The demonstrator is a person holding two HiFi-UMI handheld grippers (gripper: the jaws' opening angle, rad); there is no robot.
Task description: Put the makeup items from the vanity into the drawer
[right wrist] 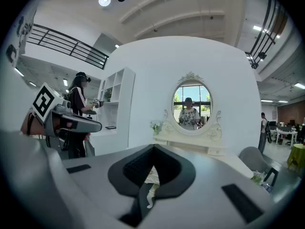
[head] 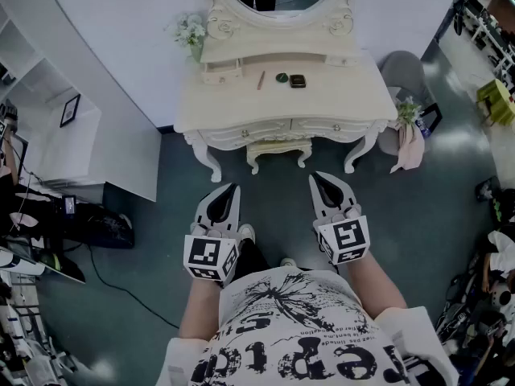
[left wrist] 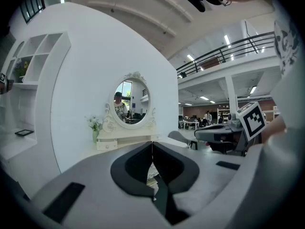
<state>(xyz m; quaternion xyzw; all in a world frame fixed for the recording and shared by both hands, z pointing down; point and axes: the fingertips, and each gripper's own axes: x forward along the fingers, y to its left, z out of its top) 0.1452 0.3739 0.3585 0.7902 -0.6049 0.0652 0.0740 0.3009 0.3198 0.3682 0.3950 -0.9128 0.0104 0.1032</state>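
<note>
— Two grippers in the head view: the left gripper (head: 232, 190) and the right gripper (head: 317, 178) are held side by side above the floor, both aimed at the vanity (head: 241, 107); where's the makeup?

— Well ahead of both tips, on the vanity top, roughly between the two grippers' lines; a pencil (head: 261, 80), a round compact (head: 282, 77) and a dark square compact (head: 298, 80); the front drawers (head: 278, 125) below them look pushed in.

— And the left gripper view?

— Its jaws meet at the tips with nothing between them; the mirror (left wrist: 131, 101) stands beyond, a little to the left; the right gripper sits off to its right.

— The right gripper view?

— Much the same; jaws pressed together and empty; the mirror is ahead, above the tips and slightly right; the left gripper shows at its left.
</note>
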